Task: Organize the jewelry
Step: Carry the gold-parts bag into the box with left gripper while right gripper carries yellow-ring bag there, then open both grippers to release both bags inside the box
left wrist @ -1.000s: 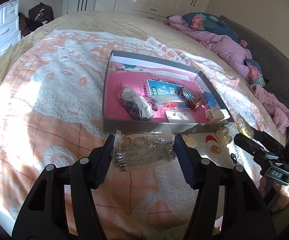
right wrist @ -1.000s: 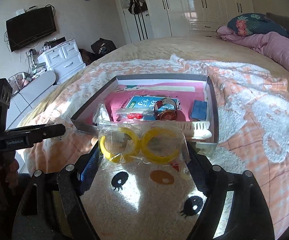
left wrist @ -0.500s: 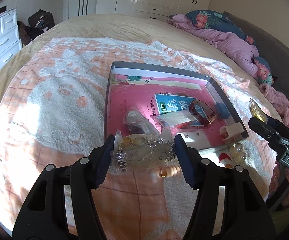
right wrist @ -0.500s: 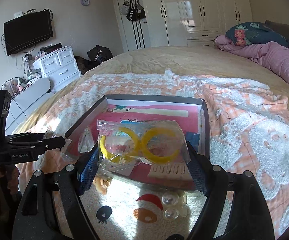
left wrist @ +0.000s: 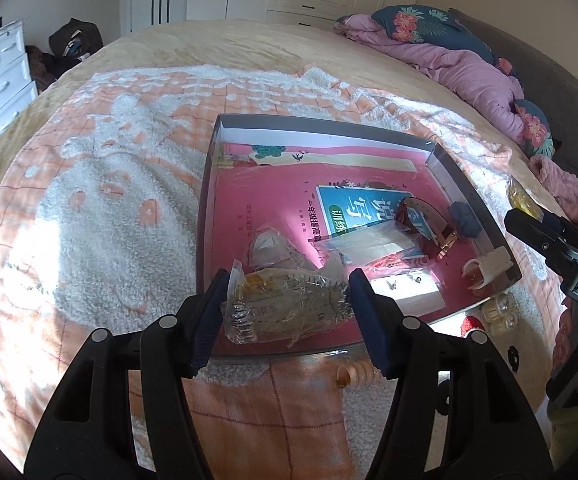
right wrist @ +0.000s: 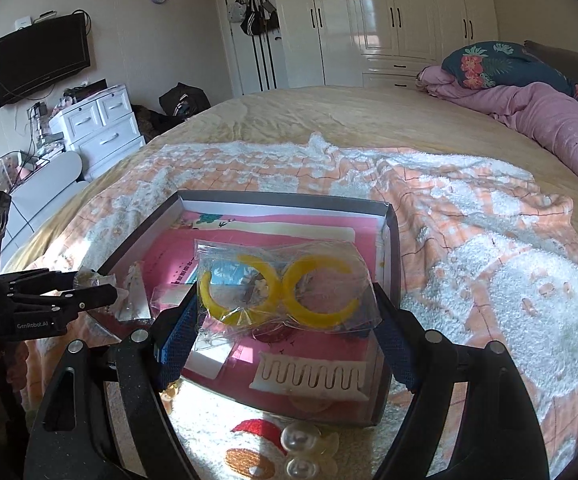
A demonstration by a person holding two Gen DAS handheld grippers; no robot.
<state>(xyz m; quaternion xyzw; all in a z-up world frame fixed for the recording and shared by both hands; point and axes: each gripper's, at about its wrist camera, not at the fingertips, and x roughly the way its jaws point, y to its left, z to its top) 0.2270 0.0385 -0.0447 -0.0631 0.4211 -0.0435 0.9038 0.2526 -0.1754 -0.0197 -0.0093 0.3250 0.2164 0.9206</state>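
Note:
My left gripper is shut on a clear bag with a silver chain and holds it over the near left corner of the grey box. My right gripper is shut on a clear bag with two yellow hoop earrings and holds it over the box's near part. The box has a pink lining and holds a watch, several small bags and a white comb-like clip. The right gripper also shows at the right of the left wrist view.
The box lies on an orange and white blanket on a bed. Loose pearl pieces and an orange beaded piece lie on the blanket by the box's near edge. Pink bedding is piled at the far right.
Both grippers have moved forward with their bags, from short of the box's near edge to over the box. The grips have not changed.

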